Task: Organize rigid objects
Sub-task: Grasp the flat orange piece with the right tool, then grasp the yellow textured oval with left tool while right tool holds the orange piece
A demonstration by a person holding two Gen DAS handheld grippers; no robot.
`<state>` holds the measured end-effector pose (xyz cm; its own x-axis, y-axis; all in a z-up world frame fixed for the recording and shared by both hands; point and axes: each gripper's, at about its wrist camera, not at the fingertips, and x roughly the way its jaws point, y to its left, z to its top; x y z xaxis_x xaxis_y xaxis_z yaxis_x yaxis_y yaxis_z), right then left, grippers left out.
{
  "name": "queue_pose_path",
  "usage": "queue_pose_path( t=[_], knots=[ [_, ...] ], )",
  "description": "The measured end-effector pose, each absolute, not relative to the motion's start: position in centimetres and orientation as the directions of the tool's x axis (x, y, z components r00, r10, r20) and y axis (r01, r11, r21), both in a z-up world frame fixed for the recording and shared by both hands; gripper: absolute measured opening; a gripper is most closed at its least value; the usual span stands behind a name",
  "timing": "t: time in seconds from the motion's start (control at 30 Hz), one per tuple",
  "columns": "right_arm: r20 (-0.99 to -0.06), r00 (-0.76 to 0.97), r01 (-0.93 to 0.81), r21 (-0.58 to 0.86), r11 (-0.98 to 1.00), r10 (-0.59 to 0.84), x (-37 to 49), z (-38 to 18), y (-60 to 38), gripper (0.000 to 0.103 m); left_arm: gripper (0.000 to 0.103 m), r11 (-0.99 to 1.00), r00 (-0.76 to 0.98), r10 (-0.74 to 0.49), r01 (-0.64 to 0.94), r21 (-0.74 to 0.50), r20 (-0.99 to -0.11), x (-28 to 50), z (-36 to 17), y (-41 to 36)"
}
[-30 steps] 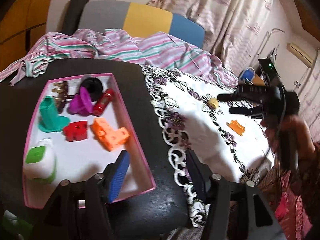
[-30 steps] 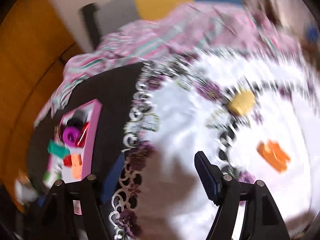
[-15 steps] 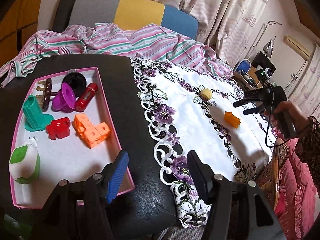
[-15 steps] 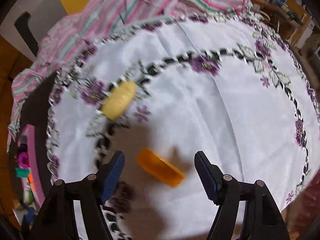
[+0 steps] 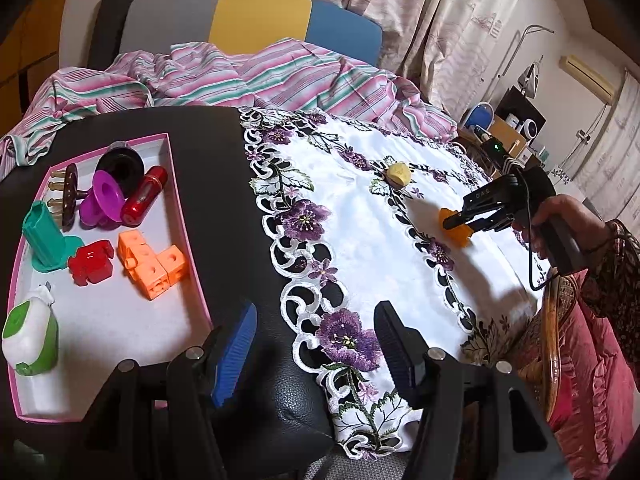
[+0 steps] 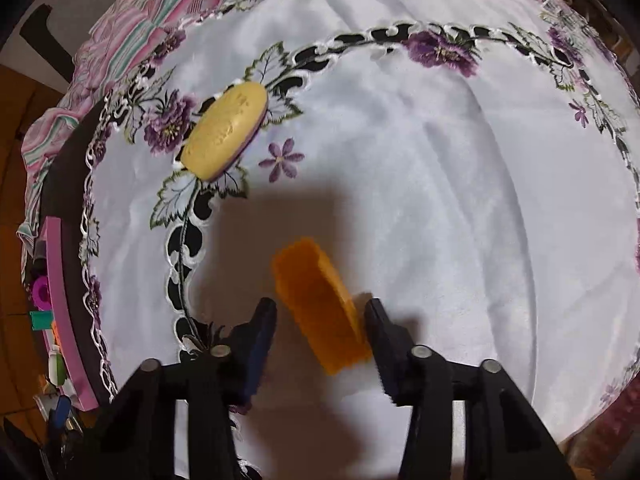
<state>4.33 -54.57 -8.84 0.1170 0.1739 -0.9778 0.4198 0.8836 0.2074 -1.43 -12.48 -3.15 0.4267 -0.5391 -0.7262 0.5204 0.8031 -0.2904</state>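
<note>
An orange block (image 6: 318,306) lies on the white embroidered cloth (image 6: 440,168). My right gripper (image 6: 320,322) is open, its fingers on either side of the block, apart from it; it also shows in the left wrist view (image 5: 460,222) at the block (image 5: 456,234). A yellow oval piece (image 6: 226,132) lies farther left on the cloth (image 5: 398,174). My left gripper (image 5: 314,344) is open and empty above the black table, beside a pink tray (image 5: 168,152) that holds several toys.
The tray holds orange cubes (image 5: 152,264), a red piece (image 5: 90,266), a teal stand (image 5: 44,242), a purple cup (image 5: 102,200), a red cylinder (image 5: 144,196) and a green-white object (image 5: 30,334). Striped fabric (image 5: 240,76) and a chair lie behind the table.
My right gripper has come down and forward over the orange block, so the block now sits between its open fingers. The left gripper has shifted only slightly.
</note>
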Motion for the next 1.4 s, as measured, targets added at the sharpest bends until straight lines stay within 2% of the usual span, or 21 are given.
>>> queue_pose_path(
  t=[0.1, 0.37, 0.57, 0.67, 1.0, 1.27, 1.4],
  knots=[
    [-0.976, 0.140, 0.425, 0.211, 0.880, 0.167, 4.2, -8.5, -54.8, 0.027, 0.062, 0.801, 0.424, -0.538, 0.525, -0.287, -0.728, -1.5, -3.1, -12.9],
    [-0.932, 0.319, 0.548, 0.330, 0.769, 0.172, 4.5, -8.2, -56.2, 0.027, 0.062, 0.791, 0.415, -0.549, 0.539, -0.290, -0.726, -0.6, -2.3, -14.8],
    [-0.913, 0.408, 0.595, 0.268, 0.758, 0.003, 4.7, -7.8, -56.7, 0.027, 0.062, 0.781, 0.420, -0.542, 0.571, -0.252, -0.728, 0.7, -1.2, -18.1],
    [-0.900, 0.435, 0.616, 0.310, 0.724, 0.015, 4.1, -7.8, -57.4, 0.027, 0.062, 0.767, 0.413, -0.548, 0.595, -0.240, -0.727, 1.9, -0.8, -20.8],
    [-0.905, 0.426, 0.627, 0.307, 0.716, 0.015, 4.4, -8.0, -57.4, 0.027, 0.062, 0.736, 0.366, -0.519, 0.651, -0.186, -0.773, 7.8, -2.9, -31.9],
    [-0.897, 0.442, 0.638, 0.315, 0.703, 0.001, 4.3, -7.7, -57.8, 0.027, 0.062, 0.710, 0.325, -0.507, 0.682, -0.173, -0.799, 11.8, -4.7, -38.1],
    [-0.896, 0.444, 0.648, 0.317, 0.692, -0.005, 4.3, -7.6, -58.0, 0.027, 0.062, 0.682, 0.339, -0.495, 0.722, -0.115, -0.800, 13.0, -5.1, -40.8]
  ],
)
